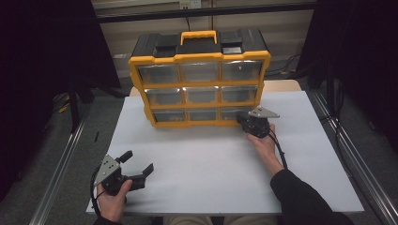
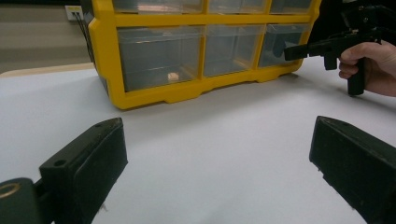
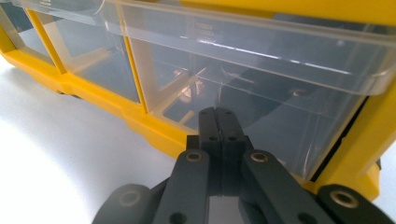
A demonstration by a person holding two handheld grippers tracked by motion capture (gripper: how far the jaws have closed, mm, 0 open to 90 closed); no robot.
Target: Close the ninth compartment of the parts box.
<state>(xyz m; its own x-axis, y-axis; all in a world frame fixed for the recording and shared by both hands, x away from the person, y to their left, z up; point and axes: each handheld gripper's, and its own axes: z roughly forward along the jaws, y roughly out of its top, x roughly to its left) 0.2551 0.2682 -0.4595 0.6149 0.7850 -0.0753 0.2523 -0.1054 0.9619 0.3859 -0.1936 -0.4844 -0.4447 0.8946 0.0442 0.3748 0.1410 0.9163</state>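
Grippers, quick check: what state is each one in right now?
Left gripper: open, nothing between its jaws, above the white table.
Right gripper: closed on nothing, tips at the bottom-right drawer of the yellow organizer.

A white surface (image 1: 202, 164) spreads out, with a pale wooden edge (image 1: 286, 86) showing behind it. Metal rails (image 1: 61, 164) run along both sides above grey floor (image 1: 28, 187). On the back wall sits what may be a power outlet (image 1: 189, 4).
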